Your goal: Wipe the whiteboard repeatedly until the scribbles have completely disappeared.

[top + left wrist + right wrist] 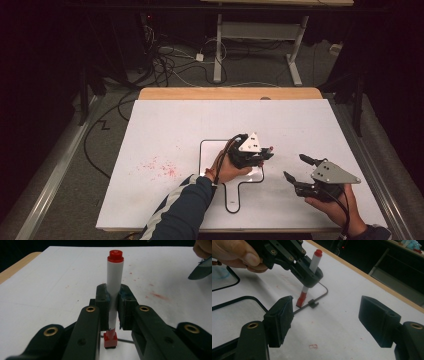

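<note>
No container stands on the tabletop [165, 130]; the nearest thing to one is a black outline [202, 150] drawn on the white surface, a rounded square with a short handle-like stem toward the person, and nothing lies loose inside it.

One marker [113, 293] is in play, white-barrelled with a red cap at one end and a red tip section at the other. Its long axis stands nearly upright: in the right gripper view the cap end points up and leans a little away from the hand, while the red tip [301, 299] is down at the surface, just beside the black line. It sits over the right edge of the outline, near the middle of the tabletop.

The left gripper [260, 155] is clamped on the marker, its pads pressing the barrel from both sides about halfway along. The right gripper [296, 171] hangs near the tabletop's near right part with jaws spread wide and nothing between them.

Two grippers, one marker, one outline; a scatter of red marks [160, 167] lies left of the outline.
</note>
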A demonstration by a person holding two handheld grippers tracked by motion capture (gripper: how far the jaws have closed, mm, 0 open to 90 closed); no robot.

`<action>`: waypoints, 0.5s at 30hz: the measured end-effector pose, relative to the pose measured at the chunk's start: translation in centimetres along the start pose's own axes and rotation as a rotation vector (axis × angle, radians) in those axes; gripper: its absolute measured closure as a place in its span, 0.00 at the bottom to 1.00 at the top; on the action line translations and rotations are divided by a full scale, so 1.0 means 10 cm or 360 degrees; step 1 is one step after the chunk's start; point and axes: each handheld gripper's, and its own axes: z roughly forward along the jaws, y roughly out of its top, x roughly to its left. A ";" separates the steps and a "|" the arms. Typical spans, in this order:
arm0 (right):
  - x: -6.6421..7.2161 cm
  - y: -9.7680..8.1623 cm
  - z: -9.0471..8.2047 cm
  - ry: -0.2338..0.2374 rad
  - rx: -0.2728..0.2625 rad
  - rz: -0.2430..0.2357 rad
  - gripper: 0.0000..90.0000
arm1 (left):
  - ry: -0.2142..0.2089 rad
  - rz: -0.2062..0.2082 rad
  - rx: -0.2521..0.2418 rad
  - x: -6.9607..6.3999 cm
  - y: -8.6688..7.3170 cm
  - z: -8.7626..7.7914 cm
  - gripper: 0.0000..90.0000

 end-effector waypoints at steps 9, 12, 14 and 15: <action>-0.01 0.00 -0.02 -0.0011 0.0000 -0.0003 0.32 | 0.0055 -0.0101 0.0011 0.18 -0.18 -0.29 0.88; 0.00 0.00 -0.02 -0.0011 0.0004 0.0000 0.32 | 0.0073 -0.0130 0.0020 0.23 -0.25 -0.40 0.88; 0.01 0.00 -0.01 -0.0010 0.0002 -0.0008 0.32 | 0.0083 -0.0141 0.0029 0.25 -0.29 -0.48 0.88; 0.01 0.01 -0.01 -0.0008 0.0002 -0.0007 0.32 | 0.0090 -0.0147 0.0036 0.25 -0.31 -0.52 0.88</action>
